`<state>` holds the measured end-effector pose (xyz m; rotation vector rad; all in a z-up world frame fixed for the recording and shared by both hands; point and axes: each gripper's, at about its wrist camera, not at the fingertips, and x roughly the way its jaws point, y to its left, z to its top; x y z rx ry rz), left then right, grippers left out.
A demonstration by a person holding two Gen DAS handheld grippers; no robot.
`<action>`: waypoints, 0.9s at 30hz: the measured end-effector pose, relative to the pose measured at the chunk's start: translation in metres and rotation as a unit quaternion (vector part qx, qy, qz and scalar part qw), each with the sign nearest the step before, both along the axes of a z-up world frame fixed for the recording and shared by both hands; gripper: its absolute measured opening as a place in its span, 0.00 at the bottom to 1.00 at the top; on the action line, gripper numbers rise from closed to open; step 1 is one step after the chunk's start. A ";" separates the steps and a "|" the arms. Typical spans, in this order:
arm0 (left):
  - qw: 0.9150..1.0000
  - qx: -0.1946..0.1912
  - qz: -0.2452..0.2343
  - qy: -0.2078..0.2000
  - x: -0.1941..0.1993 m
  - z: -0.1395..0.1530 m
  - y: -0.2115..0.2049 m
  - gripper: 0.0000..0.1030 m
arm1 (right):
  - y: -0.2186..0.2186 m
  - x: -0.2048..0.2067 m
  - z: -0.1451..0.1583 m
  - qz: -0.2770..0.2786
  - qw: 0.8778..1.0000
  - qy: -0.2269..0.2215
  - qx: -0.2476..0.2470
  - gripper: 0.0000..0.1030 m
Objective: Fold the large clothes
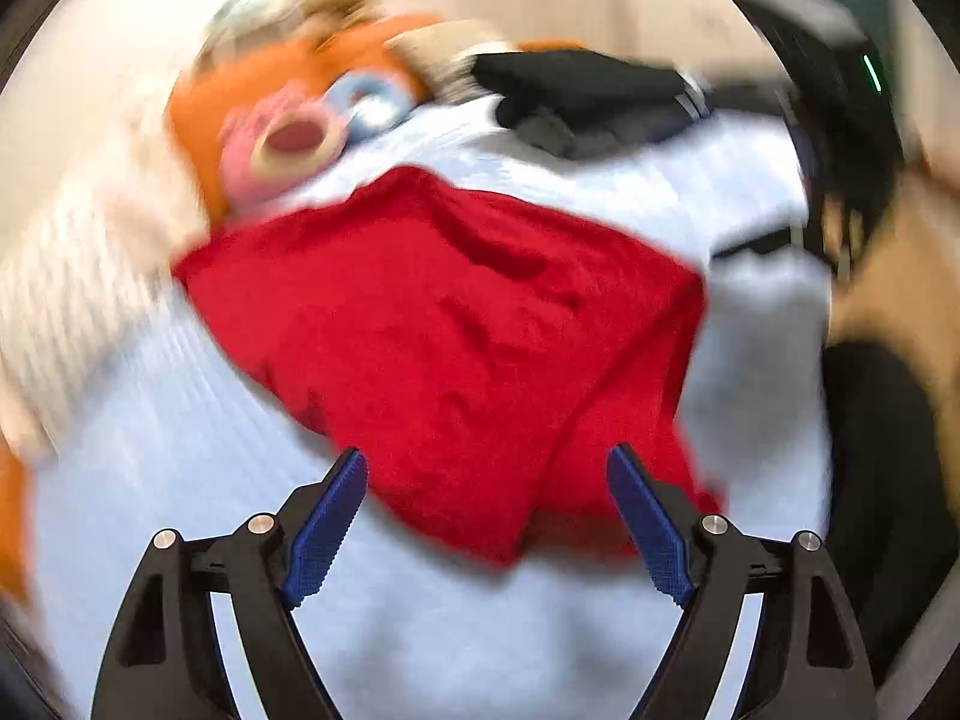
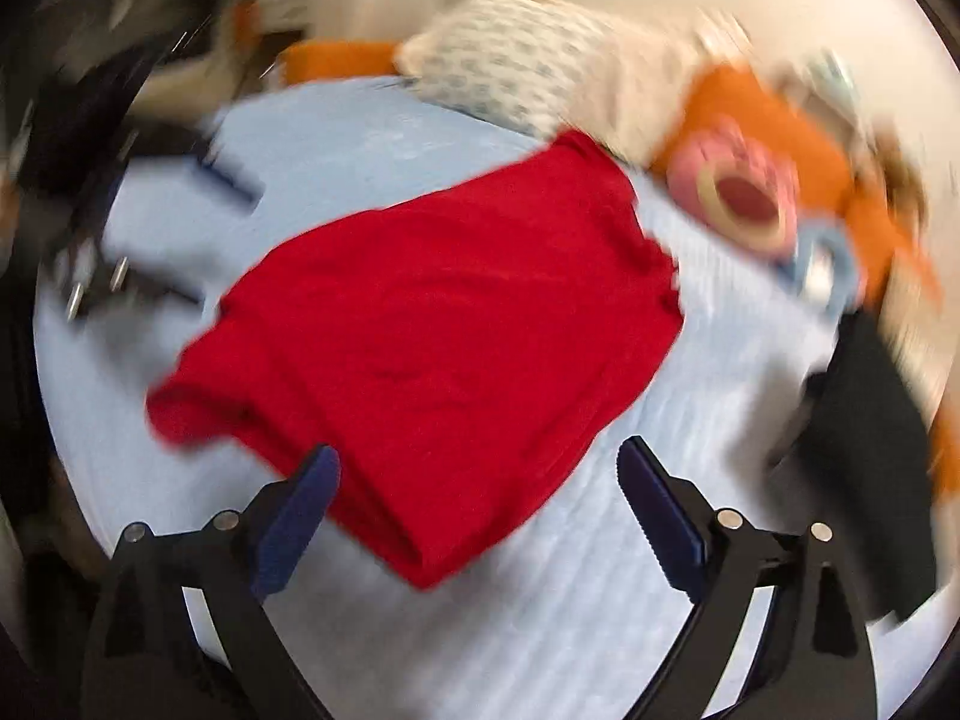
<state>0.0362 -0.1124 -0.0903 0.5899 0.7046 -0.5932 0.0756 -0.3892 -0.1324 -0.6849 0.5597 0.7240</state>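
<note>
Both of my tongs are spread wide and pinch nothing, and both feeds are smeared with motion blur, so I can only make out the larger shapes. Starting on the left feed, a pale striped cushion (image 1: 66, 300) sits at the far left edge, with an orange fabric (image 1: 264, 84) beyond it carrying a pink ring (image 1: 288, 144) and a light blue ring (image 1: 366, 99) just beside each other. In the middle lies the red garment (image 1: 444, 324), folded over itself into a rough wedge on the pale blue bedsheet (image 1: 180, 408), its near corner lying between the blue pads of the left gripper (image 1: 486, 468), which hangs above it without touching. Farther back a black folded item (image 1: 576, 87) rests on the sheet, well apart from the red cloth. On the right feed, the other tool shows as a dark blur at the left edge, over the sheet. The red garment (image 2: 444, 324) fills the centre again, one folded corner pointing toward me and lying between the fingers of the right gripper (image 2: 480, 471), clear of both pads. Behind it sits a patterned white pillow (image 2: 510, 72), then the orange fabric (image 2: 780, 120) with the pink ring (image 2: 738, 192) and blue ring (image 2: 822, 264) on it, and a black cloth (image 2: 870, 468) lies on the bedsheet (image 2: 570, 600) at the far right.
</note>
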 end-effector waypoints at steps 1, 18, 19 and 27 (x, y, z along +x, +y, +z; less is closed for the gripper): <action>0.999 0.027 -0.020 -0.014 -0.007 -0.005 0.001 0.81 | 0.005 -0.008 -0.004 0.016 1.000 -0.013 -0.015 0.90; 0.986 0.128 -0.104 -0.028 0.015 -0.076 -0.015 0.84 | 0.048 0.017 -0.106 0.042 0.970 -0.121 -0.204 0.79; 0.986 0.124 -0.106 -0.027 0.019 -0.077 -0.015 0.85 | 0.049 0.022 -0.107 0.041 0.971 -0.122 -0.203 0.79; 0.990 -0.007 -0.097 0.101 0.059 -0.051 0.001 0.55 | 0.043 0.061 -0.073 0.052 0.989 0.011 -0.135 0.41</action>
